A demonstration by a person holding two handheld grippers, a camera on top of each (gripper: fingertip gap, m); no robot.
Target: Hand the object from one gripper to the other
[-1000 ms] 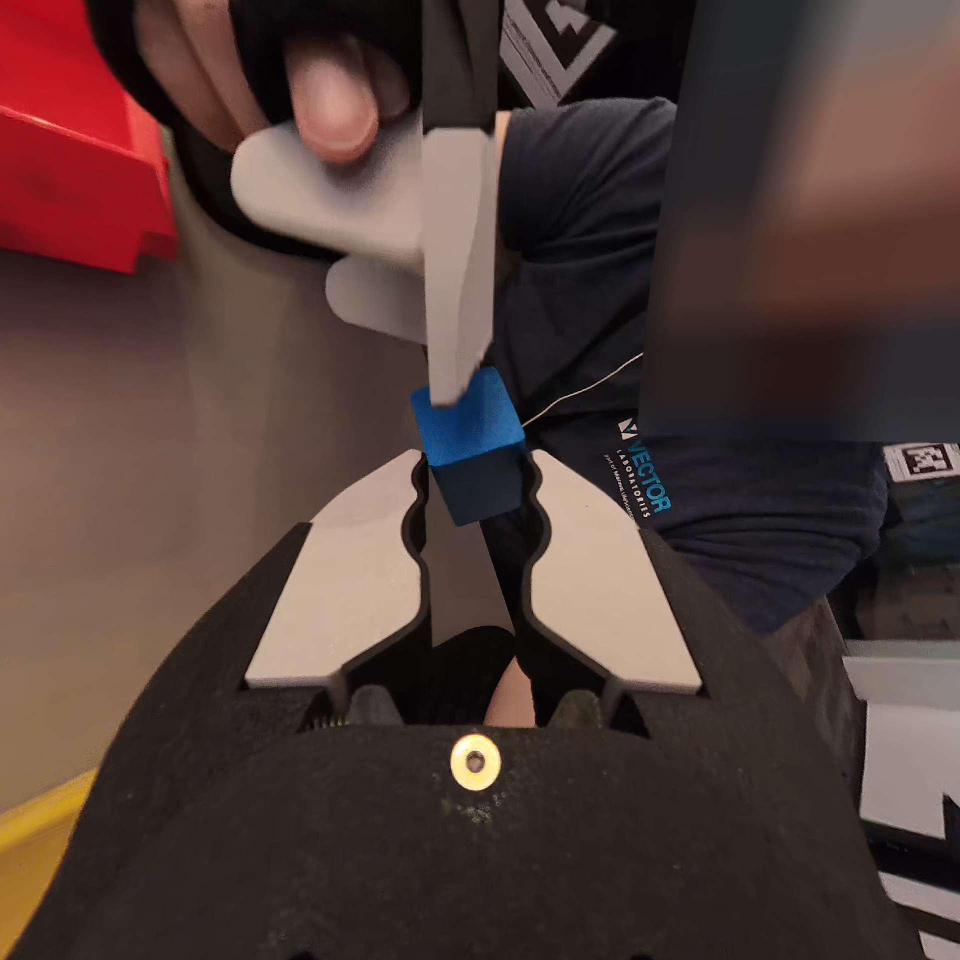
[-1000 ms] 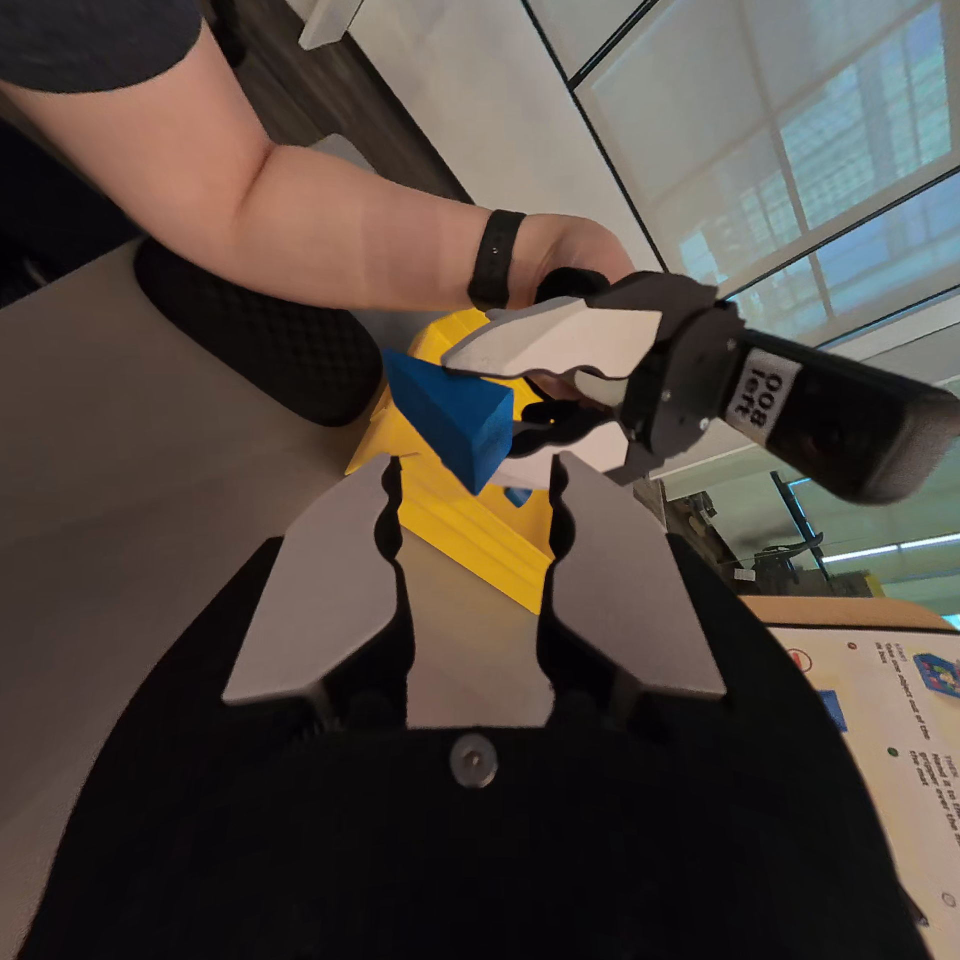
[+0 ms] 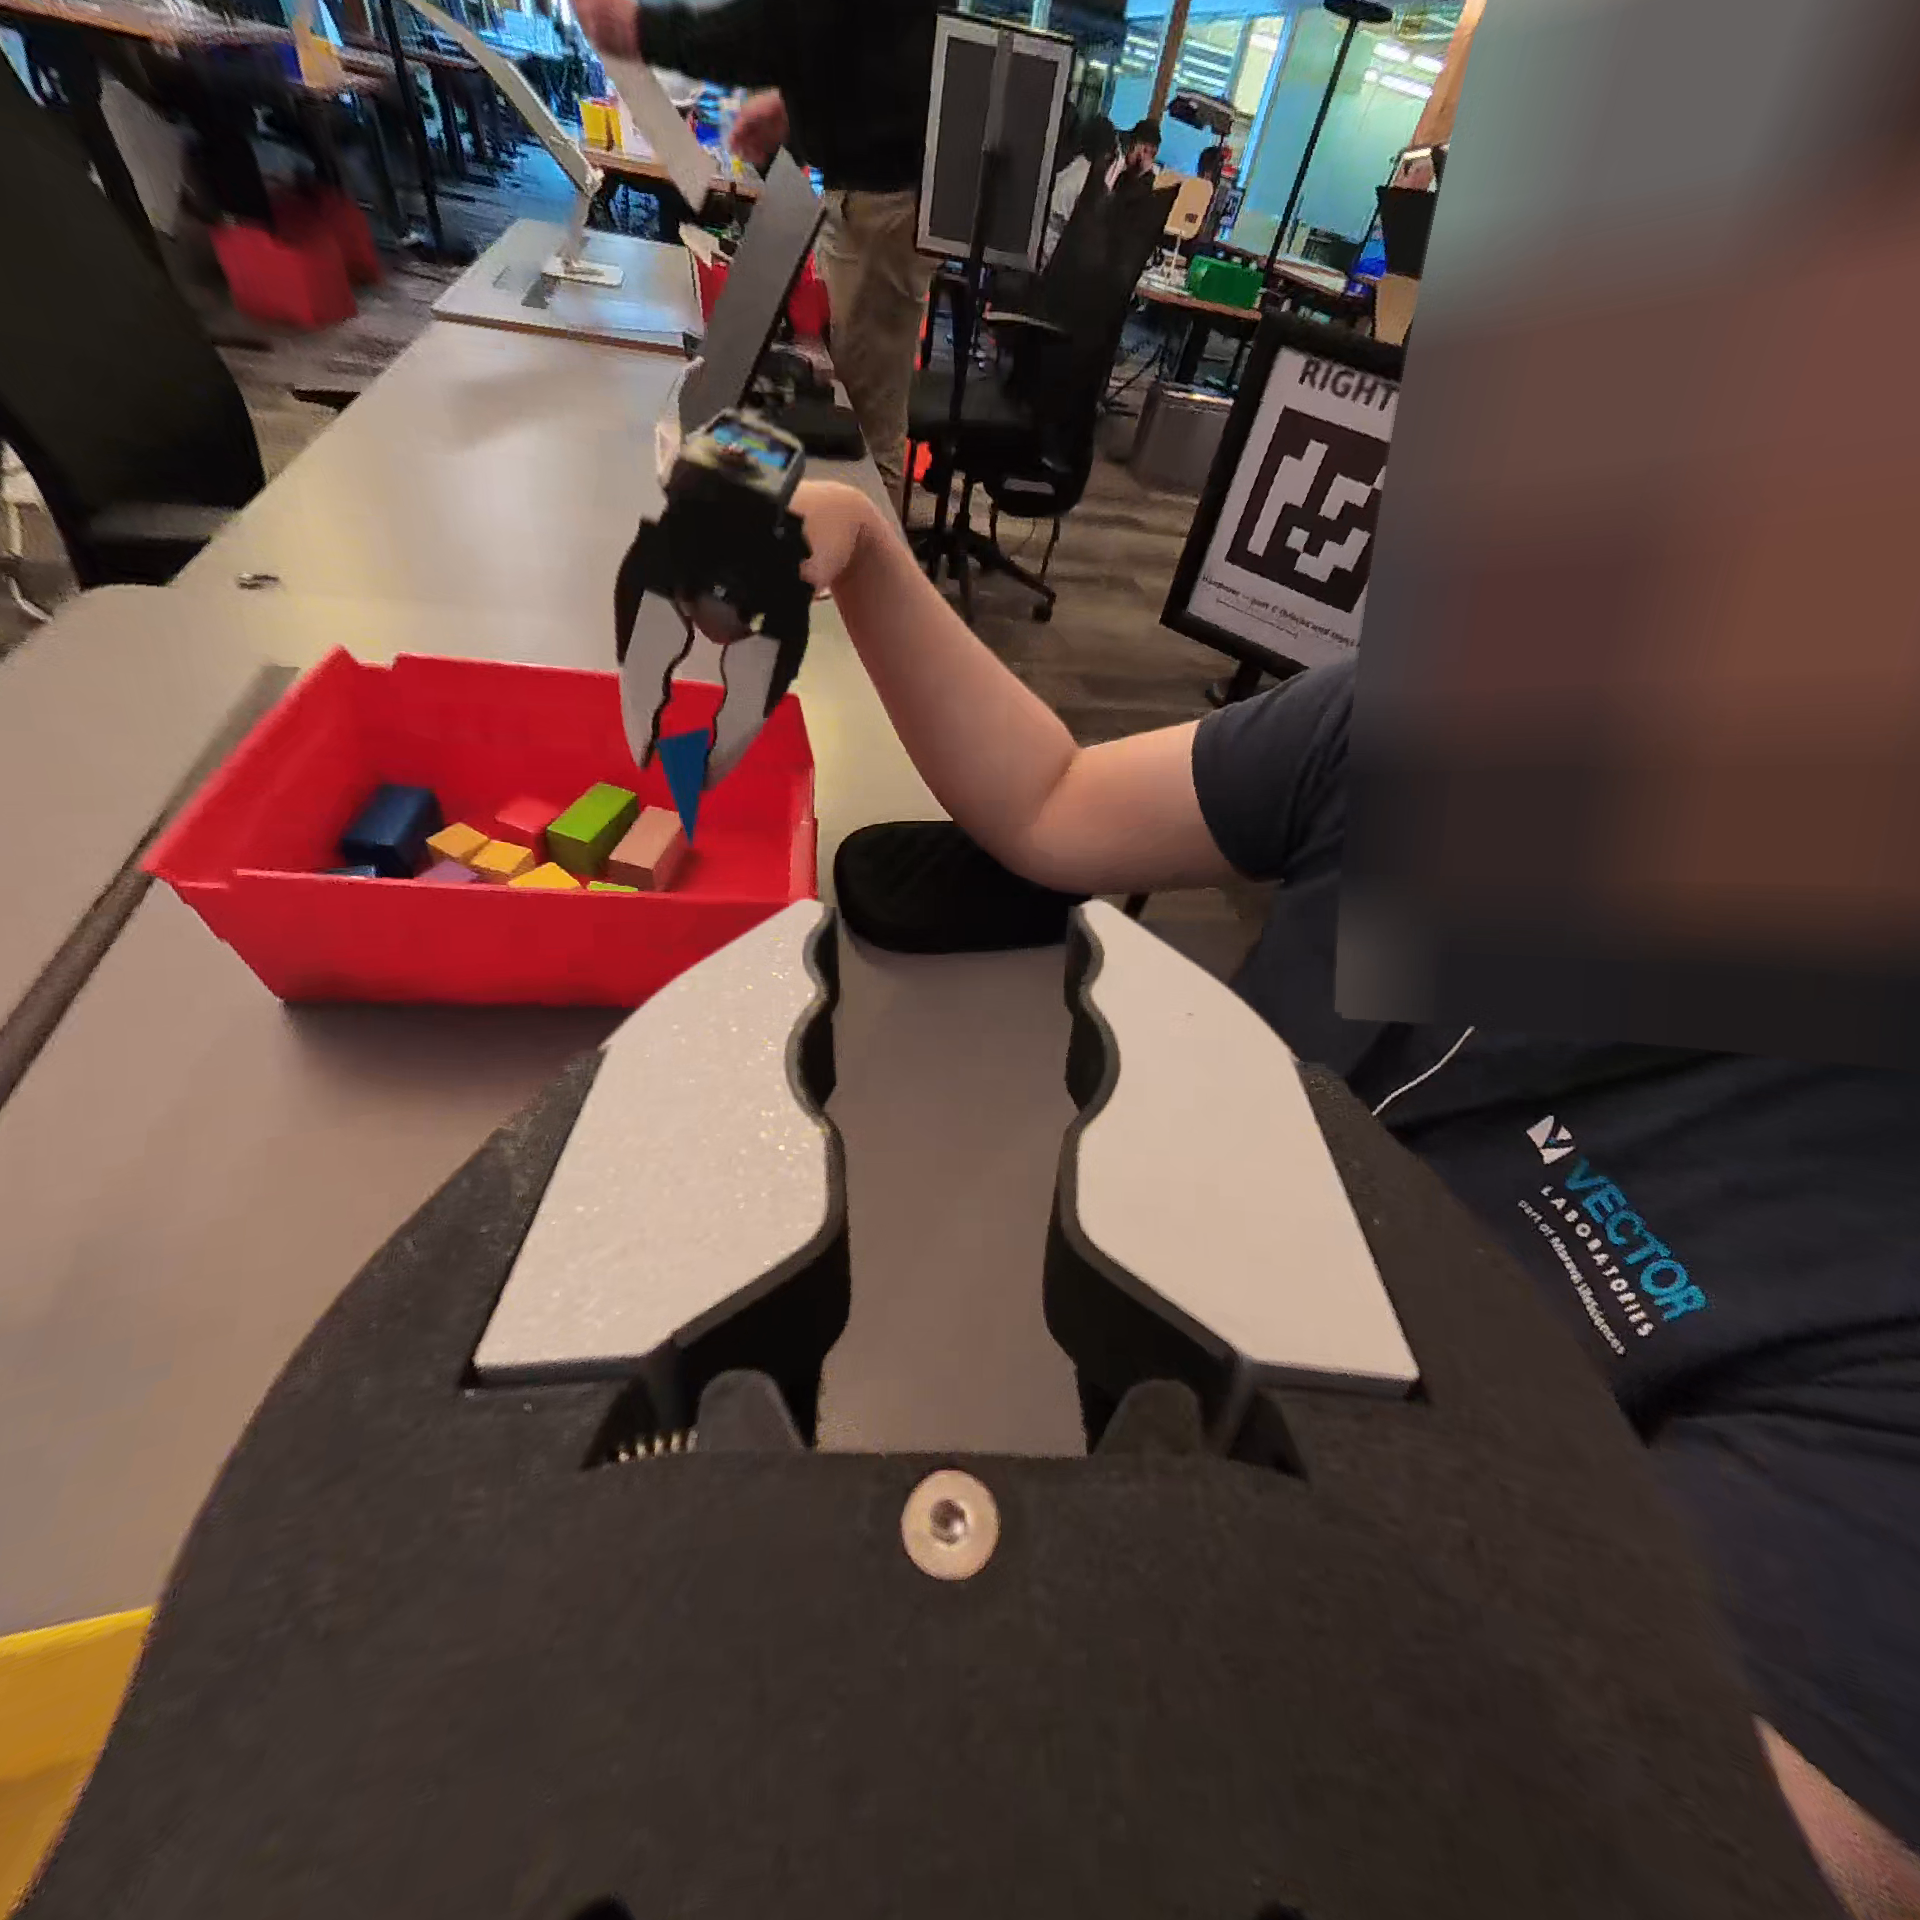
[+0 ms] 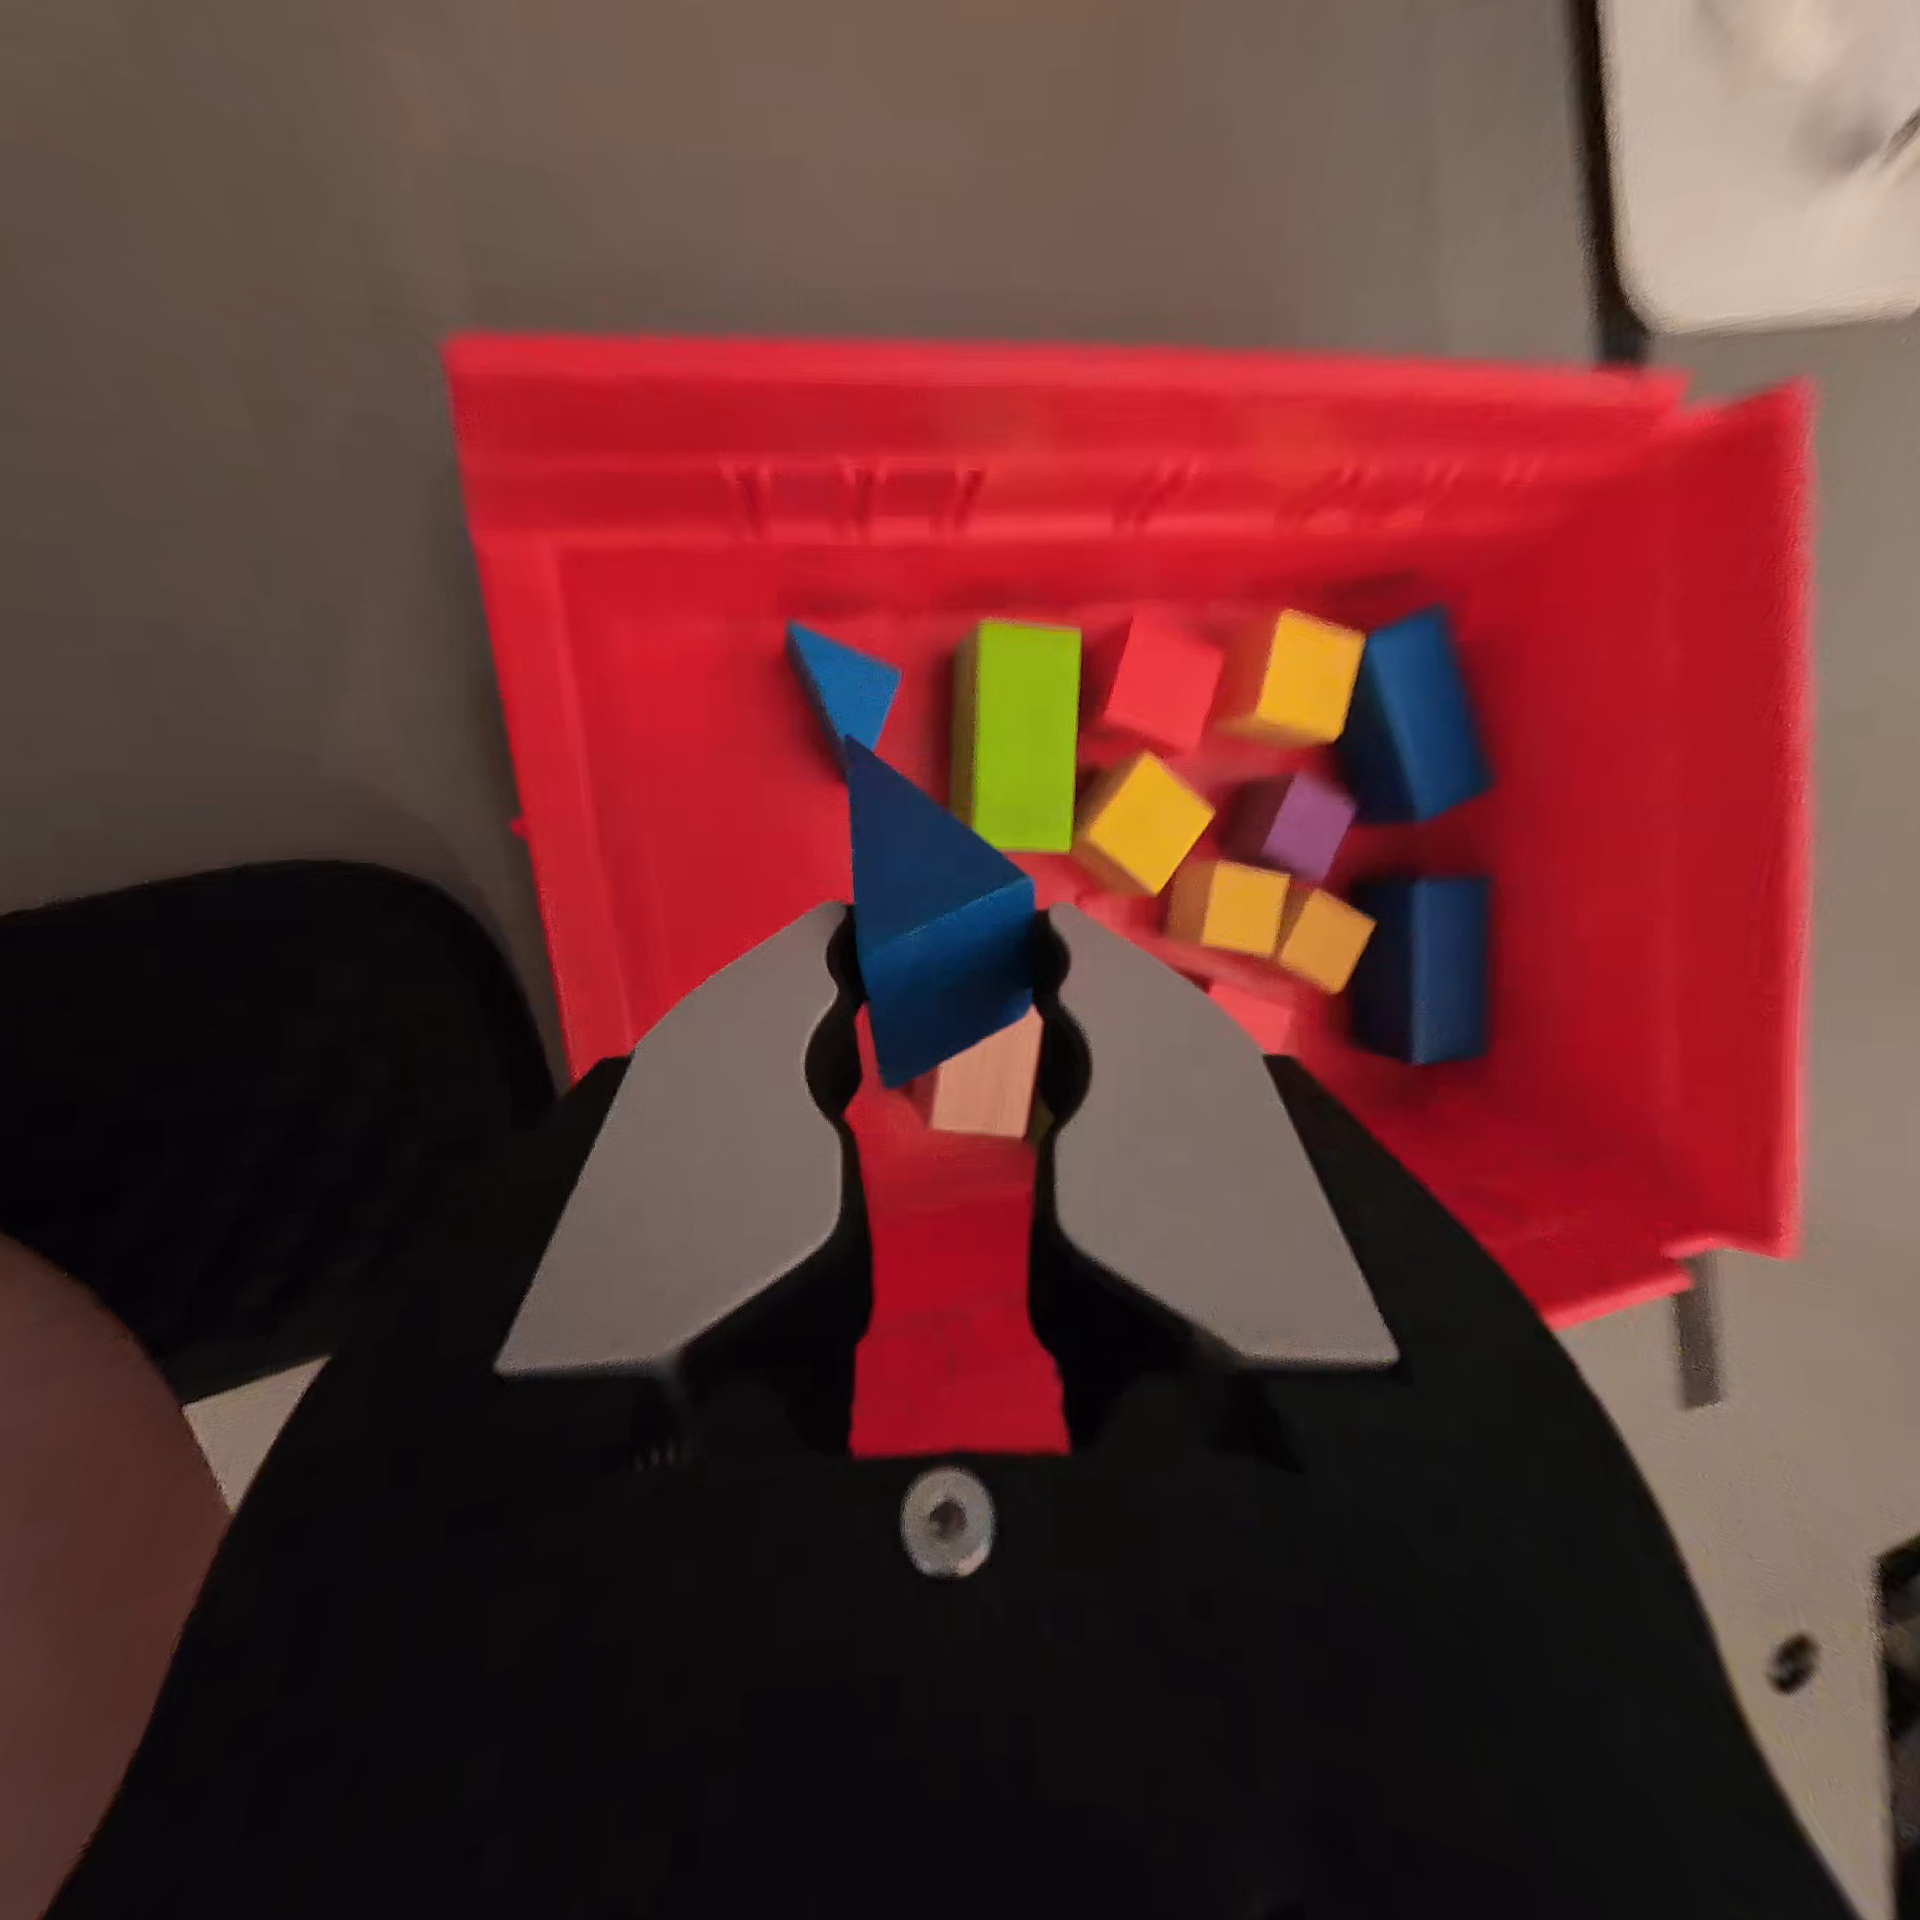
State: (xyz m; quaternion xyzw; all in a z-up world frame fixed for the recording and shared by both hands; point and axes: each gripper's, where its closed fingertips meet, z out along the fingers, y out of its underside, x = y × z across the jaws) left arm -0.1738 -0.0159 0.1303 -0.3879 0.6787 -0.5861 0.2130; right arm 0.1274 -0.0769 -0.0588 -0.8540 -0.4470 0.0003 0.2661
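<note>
My right gripper (image 4: 940, 935) is shut on a blue triangular block (image 4: 930, 925) and holds it point-down above the red bin (image 4: 644, 665). In the left wrist view the right gripper (image 3: 686, 764) hangs over the red bin (image 3: 468, 940) with the blue block (image 3: 686, 774) between its fingertips. My left gripper (image 3: 948, 940) is open and empty, low over the grey table, to the near right of the bin.
The red bin holds several coloured blocks, among them a green one (image 4: 1018, 732), yellow ones (image 4: 1143, 821) and dark blue ones (image 4: 1418, 717). A black arm pad (image 3: 935, 883) lies right of the bin. A yellow bin's corner (image 3: 52, 1745) shows at lower left. People and chairs stand behind.
The blue block has passed from my left gripper to my right. The right gripper has carried it over the red bin. The left gripper has opened and drawn back.
</note>
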